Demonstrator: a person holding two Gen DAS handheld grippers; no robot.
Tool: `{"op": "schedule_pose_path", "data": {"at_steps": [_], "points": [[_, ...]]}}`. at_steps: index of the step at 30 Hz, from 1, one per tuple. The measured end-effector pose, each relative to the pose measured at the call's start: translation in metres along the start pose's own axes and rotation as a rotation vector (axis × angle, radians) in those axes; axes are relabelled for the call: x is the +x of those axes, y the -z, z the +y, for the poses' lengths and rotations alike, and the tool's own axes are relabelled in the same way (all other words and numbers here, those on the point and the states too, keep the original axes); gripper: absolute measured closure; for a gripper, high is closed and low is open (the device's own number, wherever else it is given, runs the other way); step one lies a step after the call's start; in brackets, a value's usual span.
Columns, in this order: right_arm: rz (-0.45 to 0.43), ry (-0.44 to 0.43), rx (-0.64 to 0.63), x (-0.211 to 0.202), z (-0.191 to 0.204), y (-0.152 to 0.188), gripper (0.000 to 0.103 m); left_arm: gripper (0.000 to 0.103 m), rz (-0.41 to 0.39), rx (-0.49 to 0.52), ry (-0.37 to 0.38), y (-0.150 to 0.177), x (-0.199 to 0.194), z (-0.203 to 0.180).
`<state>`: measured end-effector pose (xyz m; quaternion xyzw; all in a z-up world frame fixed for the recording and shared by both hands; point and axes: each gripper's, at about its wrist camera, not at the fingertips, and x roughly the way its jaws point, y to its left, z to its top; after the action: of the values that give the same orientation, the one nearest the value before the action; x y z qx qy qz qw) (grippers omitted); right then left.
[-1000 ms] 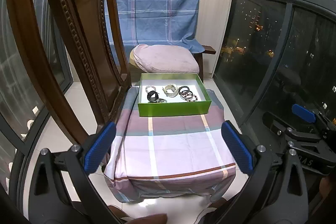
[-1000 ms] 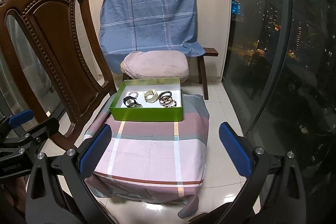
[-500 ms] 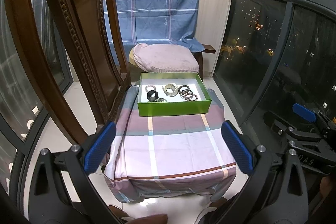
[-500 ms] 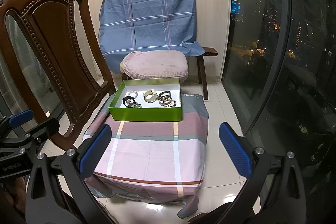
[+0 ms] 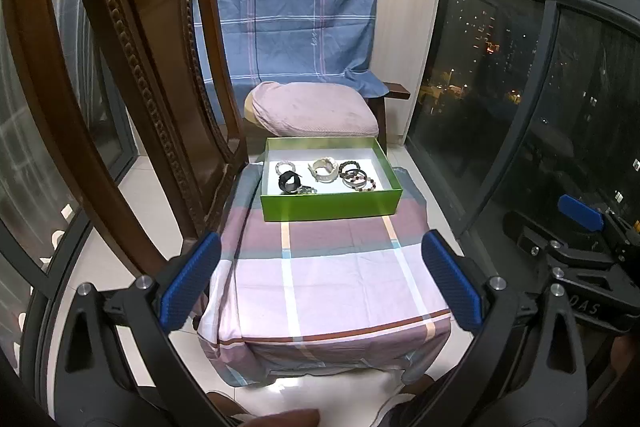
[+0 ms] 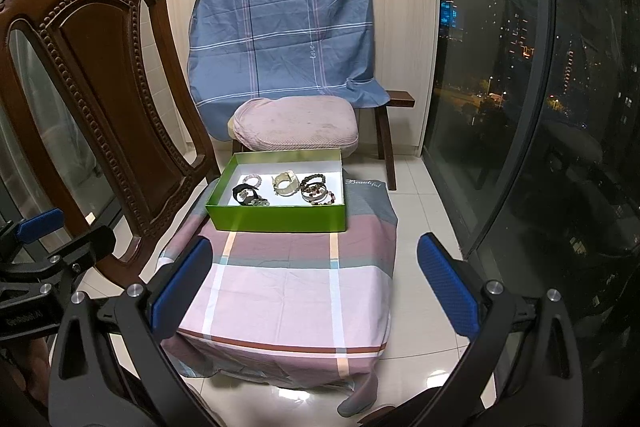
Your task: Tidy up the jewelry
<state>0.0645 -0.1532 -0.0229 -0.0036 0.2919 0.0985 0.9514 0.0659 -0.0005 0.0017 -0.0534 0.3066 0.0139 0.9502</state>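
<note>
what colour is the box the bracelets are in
Bright green outside, white inside; the box shows best in the right wrist view.

Wooden chair [image 5: 132,99] cut off by picture's edge.

A shallow green cardboard box [image 6: 276,219] is set at the far edge of the cloth-covered low table [image 6: 288,283]. Several beaded bracelets [image 6: 316,191] are laid inside it. A carved brown wooden chair [image 6: 100,115] is placed left of the table, a pink cushion [image 6: 296,125] behind it.
</note>
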Motion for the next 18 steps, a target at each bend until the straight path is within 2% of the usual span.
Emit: {"op": "schedule_pose_path", "data": {"at_steps": [18], "points": [[0.018,0.008,0.0,0.006,0.0022,0.0003,0.003,0.004,0.016,-0.006,0.006,-0.0011,0.0037,0.001]]}}
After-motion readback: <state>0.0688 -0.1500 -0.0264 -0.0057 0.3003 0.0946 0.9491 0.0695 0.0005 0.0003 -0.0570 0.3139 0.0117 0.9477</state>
